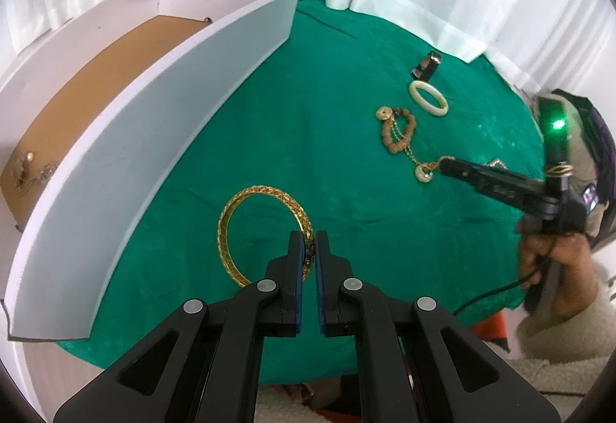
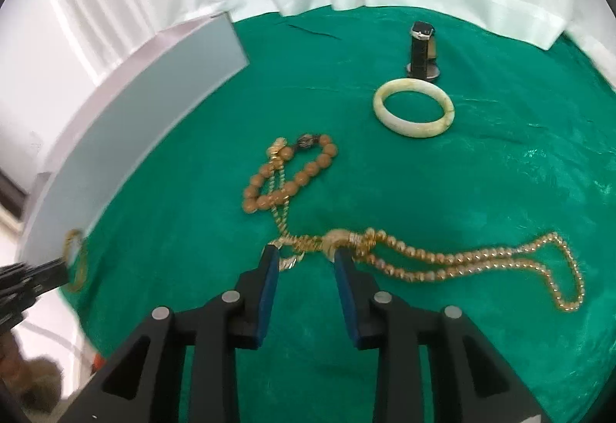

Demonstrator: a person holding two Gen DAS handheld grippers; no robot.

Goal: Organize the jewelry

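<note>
1. Left gripper (image 1: 308,249): jaws pinched tight on rim of the gold filigree bangle (image 1: 265,230). Bangle stands on edge on the green cloth (image 1: 346,76), just beside the white box (image 1: 154,122) wall at its 9 o'clock.
2. Right gripper (image 2: 304,261): jaws partway apart, straddling the knot/pendant of the gold bead necklace (image 2: 481,265). Pads not pressing, nothing held.
3. Beyond it at 11 o'clock: brown bead bracelet (image 2: 304,169), a gold chain lying across it. At 1 o'clock: pale jade bangle (image 2: 414,111), then a dark watch (image 2: 423,45) on end.
4. Box floor already has some gold pcs (image 1: 30,169), too small to ID.
5. Step, my read: two pickups at once. Left has its piece, right lining up on necklace.
6. Next: right needs to close on knot, lift slow so strand doesn't snag bracelet chain. Left must clear box wall before dropping bangle in.
</note>
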